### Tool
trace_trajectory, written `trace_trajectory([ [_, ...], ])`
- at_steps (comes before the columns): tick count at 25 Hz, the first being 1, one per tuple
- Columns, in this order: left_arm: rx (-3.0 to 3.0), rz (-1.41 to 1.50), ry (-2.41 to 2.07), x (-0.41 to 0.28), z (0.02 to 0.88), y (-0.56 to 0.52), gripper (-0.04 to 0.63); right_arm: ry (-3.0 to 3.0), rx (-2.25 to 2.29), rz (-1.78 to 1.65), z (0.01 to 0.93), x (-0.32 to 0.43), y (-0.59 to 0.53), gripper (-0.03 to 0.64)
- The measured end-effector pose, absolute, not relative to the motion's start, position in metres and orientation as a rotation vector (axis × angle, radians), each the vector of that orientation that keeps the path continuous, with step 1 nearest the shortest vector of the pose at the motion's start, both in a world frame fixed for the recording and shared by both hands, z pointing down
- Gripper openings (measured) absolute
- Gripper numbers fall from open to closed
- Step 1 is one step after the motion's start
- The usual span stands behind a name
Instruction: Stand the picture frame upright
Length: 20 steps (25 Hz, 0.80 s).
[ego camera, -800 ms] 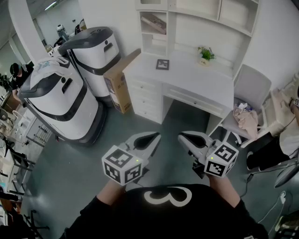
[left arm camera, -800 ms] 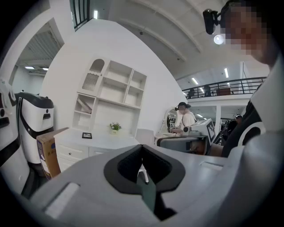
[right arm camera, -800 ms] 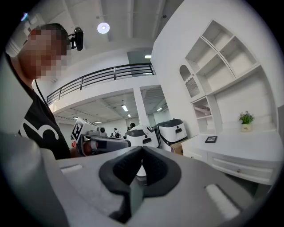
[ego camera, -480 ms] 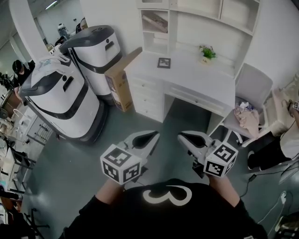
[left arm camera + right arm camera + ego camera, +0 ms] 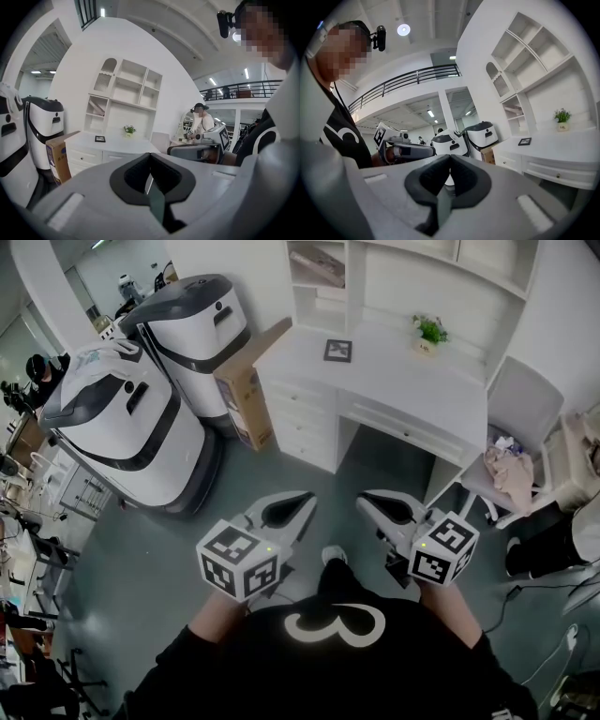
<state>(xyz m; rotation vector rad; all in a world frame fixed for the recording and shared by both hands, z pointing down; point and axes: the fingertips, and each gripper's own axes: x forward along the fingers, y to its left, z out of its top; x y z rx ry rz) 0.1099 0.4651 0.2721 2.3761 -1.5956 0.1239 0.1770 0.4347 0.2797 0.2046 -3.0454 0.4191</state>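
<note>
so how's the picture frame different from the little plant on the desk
Pose: the picture frame lies flat, while the potted plant stands upright.
Look: the frame is a dark, flat square; the plant is green leaves in a small pale pot.
Place: the frame sits nearer the shelf end of the desk top, the plant farther right, close to the back panel.
Both rest on the white desk, apart from each other.

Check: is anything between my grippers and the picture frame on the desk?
Nothing visible. The picture frame lies flat on the white desk; only bare floor and desktop separate it from the left gripper and right gripper. The potted plant stands well to its right.
</note>
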Motion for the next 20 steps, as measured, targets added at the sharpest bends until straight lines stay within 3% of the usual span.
trace_trajectory([
  [9, 2.316, 0.162, -1.620, 0.072, 0.289, 0.390, 0.009, -3.054, 0.154, 0.479, 0.290, 0.137, 0.352, 0.003],
  [20, 2.196, 0.219, -1.576, 0.000, 0.328, 0.217, 0.009, -2.966, 0.127, 0.634, 0.329, 0.064, 0.175, 0.003],
])
